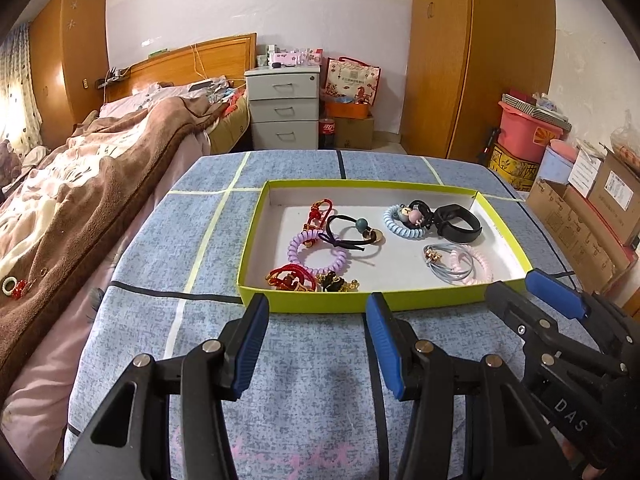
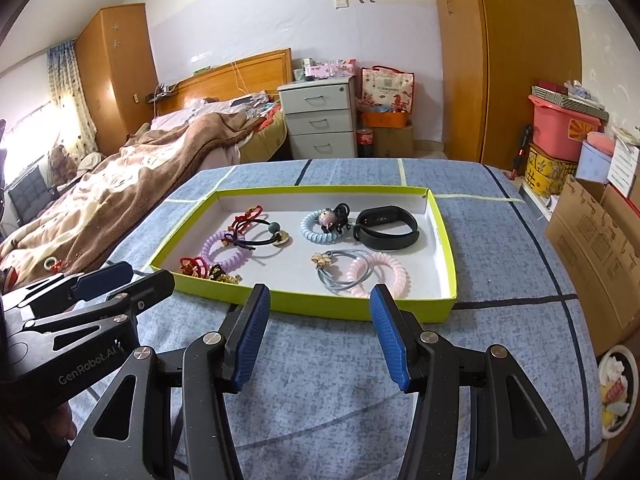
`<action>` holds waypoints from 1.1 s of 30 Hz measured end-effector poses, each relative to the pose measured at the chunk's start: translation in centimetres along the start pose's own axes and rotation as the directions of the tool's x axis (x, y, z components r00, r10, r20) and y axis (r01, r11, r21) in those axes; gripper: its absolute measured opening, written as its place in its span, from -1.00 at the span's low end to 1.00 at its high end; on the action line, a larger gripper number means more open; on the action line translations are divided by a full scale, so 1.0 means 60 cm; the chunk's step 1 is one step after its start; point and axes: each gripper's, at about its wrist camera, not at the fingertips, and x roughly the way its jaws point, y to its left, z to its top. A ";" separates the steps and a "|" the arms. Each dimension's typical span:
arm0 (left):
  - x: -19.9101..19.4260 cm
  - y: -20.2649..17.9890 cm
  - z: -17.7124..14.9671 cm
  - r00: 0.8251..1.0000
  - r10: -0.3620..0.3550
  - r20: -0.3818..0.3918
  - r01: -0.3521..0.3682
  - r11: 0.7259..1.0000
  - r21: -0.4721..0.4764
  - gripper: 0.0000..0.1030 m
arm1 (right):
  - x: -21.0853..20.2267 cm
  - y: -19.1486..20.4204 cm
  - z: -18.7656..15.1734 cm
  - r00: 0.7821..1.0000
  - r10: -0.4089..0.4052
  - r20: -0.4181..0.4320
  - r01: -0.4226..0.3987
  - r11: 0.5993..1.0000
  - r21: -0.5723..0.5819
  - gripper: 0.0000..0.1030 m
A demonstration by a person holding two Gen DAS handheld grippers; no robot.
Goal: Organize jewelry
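Here, a shallow yellow-green tray point(image 1: 256, 236) with a white floor lies on a surface point(image 1: 168, 240) covered by a blue checked cloth, and all the jewelry visible on that surface sits inside it. Toward the tray's left side, a lilac spiral hair tie point(image 1: 298, 248) lies with a black elastic with a teal bead point(image 1: 352, 232) overlapping its upper edge, and a red knotted cord charm point(image 1: 320, 212) lies just behind them. Against the near wall are a red woven bracelet point(image 1: 286, 276) and, just beside it, a dark charm with gold bits point(image 1: 334, 282). On the right side, a light blue spiral hair tie point(image 1: 402, 226) carries a small pink and black ornament, touching a black wristband point(image 1: 460, 224) that stands on edge. In front of those, thin grey hair loops with a gold flower point(image 1: 438, 264) overlap a pale pink spiral hair tie point(image 1: 476, 266). The left hand-held gripper point(image 1: 317, 344) hovers over the cloth just short of the tray's near wall, its blue pads spread wide with nothing between them. The right hand-held gripper point(image 2: 320, 338) sits alongside, equally wide apart and empty, also just before the near wall. A bed point(image 1: 80, 184) with a brown blanket stands to the left.
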 end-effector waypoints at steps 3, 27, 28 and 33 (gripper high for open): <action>0.001 -0.001 -0.001 1.000 0.003 -0.003 -0.002 1.000 0.005 0.02 | 0.000 0.001 0.000 1.000 0.000 -0.002 0.000 1.000 0.000 0.02; 0.000 -0.003 0.000 1.000 0.001 -0.003 -0.001 1.000 0.003 0.02 | 0.003 -0.004 0.002 1.000 -0.001 -0.008 0.001 1.000 0.007 0.02; 0.000 -0.003 0.000 1.000 0.002 -0.004 -0.002 1.000 0.001 0.02 | 0.003 -0.004 0.002 1.000 -0.001 -0.008 0.001 1.000 0.007 0.02; -0.001 -0.004 0.001 1.000 -0.002 -0.002 0.002 1.000 0.006 0.02 | 0.002 -0.004 0.001 1.000 0.001 -0.004 -0.001 1.000 0.006 0.02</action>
